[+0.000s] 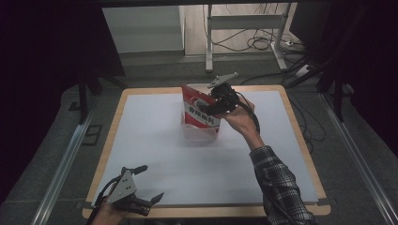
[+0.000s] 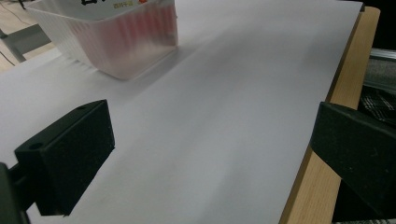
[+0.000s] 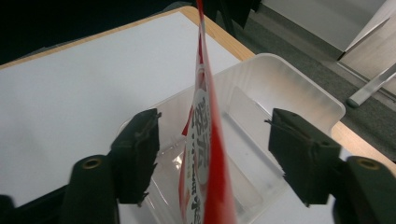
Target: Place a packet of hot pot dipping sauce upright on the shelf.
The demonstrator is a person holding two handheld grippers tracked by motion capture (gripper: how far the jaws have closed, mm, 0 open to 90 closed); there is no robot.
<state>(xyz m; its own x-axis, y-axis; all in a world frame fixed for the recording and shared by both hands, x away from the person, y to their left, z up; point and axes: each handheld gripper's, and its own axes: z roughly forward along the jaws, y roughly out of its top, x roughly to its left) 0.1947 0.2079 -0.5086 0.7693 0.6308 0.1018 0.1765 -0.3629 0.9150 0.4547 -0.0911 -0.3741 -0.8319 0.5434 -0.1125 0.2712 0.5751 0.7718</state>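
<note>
Left gripper [image 1: 141, 199] rests idle at the near table [image 1: 197, 187] edge, jaws spread on nothing. Clear tub [image 3: 289, 93] sits mid-table; red pouch [image 3: 205, 140] stands upright inside it. Right gripper [image 3: 212, 156] straddles the pouch, pads clear of it (likely just released). Its own view shows the gaps; high view hides them.

High view looks down the table [image 1: 155, 140]; both tool views sit close, sharing the clear tub [image 2: 121, 51].
</note>
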